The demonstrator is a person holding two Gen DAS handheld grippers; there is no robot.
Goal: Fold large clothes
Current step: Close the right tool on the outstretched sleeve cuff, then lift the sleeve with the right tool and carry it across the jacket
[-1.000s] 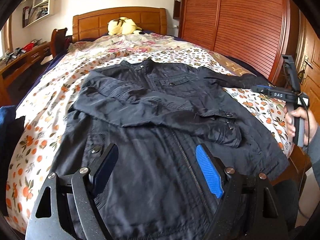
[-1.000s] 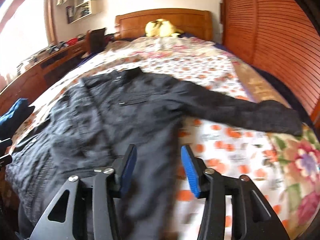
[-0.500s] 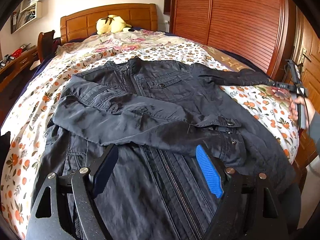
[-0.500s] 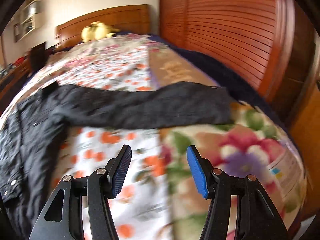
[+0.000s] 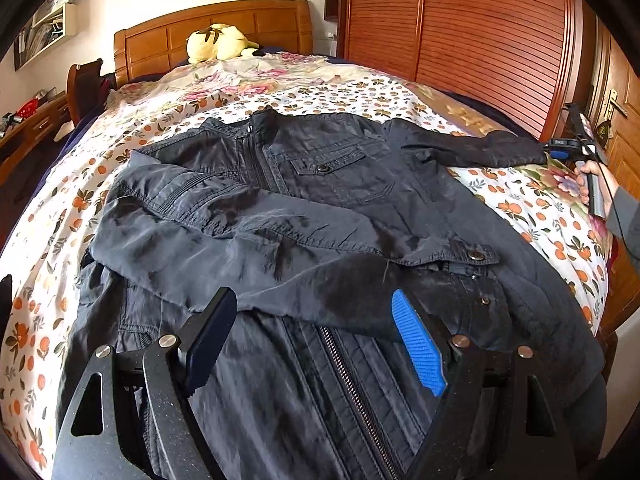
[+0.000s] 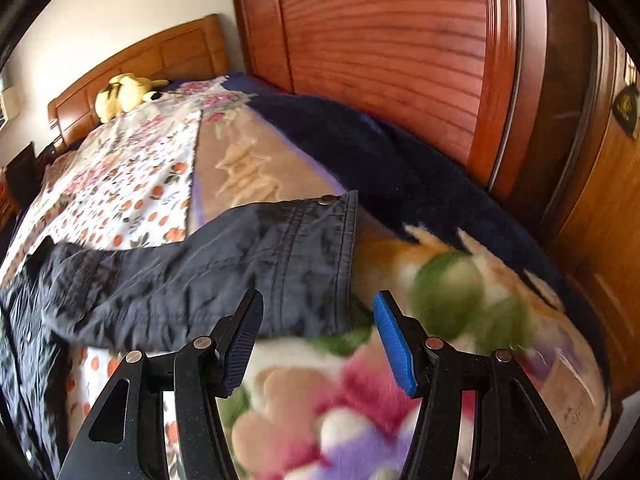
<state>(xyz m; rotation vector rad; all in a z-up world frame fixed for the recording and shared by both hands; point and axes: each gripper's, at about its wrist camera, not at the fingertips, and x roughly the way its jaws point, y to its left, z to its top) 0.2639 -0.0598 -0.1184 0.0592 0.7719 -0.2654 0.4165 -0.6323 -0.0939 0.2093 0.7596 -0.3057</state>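
- Dark navy jacket (image 5: 320,216) lay front-up on the bed, collar toward the headboard, zip closed, snap chest pocket showing.
- One sleeve (image 5: 256,256) was folded across the chest, its snap cuff near the far hem side.
- Other sleeve (image 6: 224,272) stretched straight out sideways, flat, its stitched cuff with one snap at the end.

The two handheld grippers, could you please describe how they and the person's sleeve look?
Each gripper, left and right, has a black angular frame with silver bolts and ribbed blue pads. The person's hand emerges from a grey sleeve.
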